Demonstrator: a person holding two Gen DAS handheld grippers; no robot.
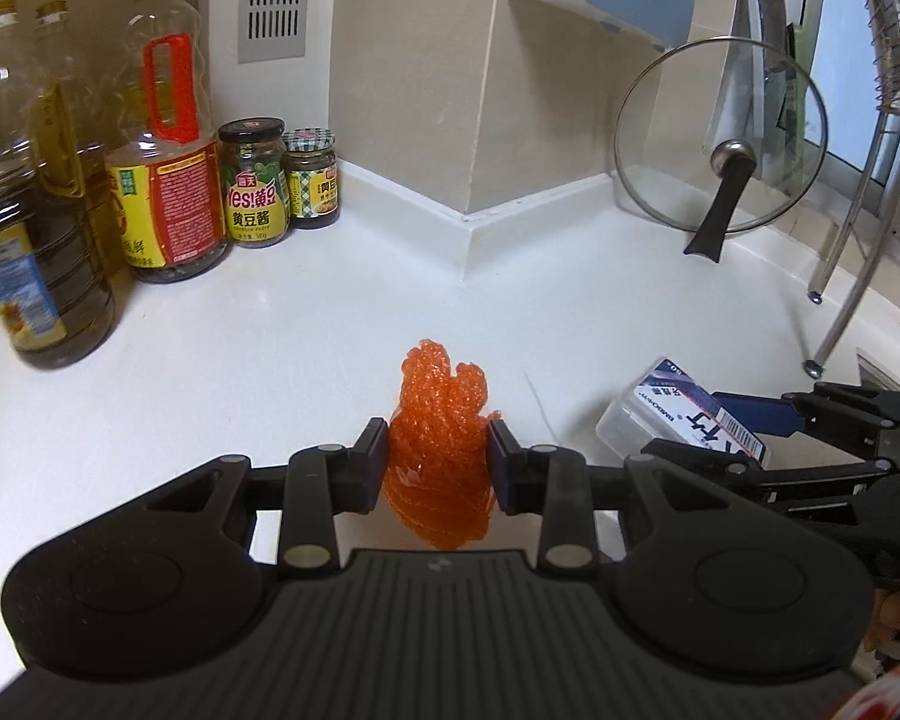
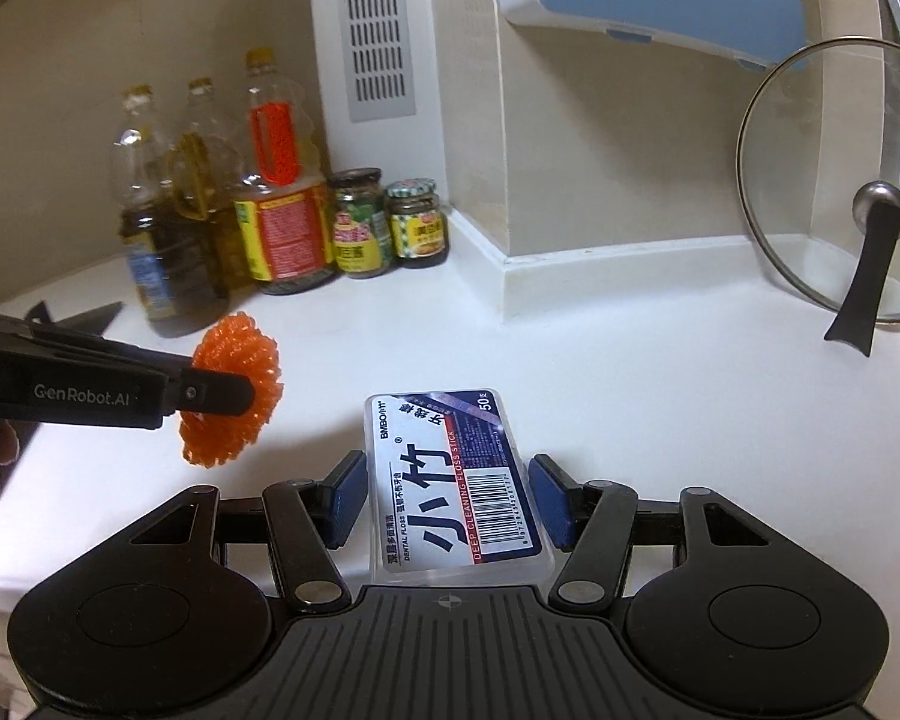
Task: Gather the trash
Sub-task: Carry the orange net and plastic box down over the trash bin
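My left gripper (image 1: 438, 462) is shut on an orange mesh scrubber (image 1: 441, 450) and holds it above the white counter (image 1: 270, 348). The scrubber also shows in the right wrist view (image 2: 234, 396), clamped by the left gripper's fingers (image 2: 210, 393). My right gripper (image 2: 447, 501) has its blue pads on both sides of a clear dental floss box (image 2: 456, 492) with a blue and white label, seemingly lifted off the counter (image 2: 660, 390). The box and the right gripper's fingers (image 1: 768, 414) also show at the right of the left wrist view, the box (image 1: 684, 414) tilted.
Three oil bottles (image 1: 162, 156) and two sauce jars (image 1: 255, 186) stand at the back left by the wall. A glass pot lid (image 1: 720, 138) leans at the back right, beside a metal dish rack (image 1: 858, 192). A wall corner (image 1: 465, 222) juts into the counter.
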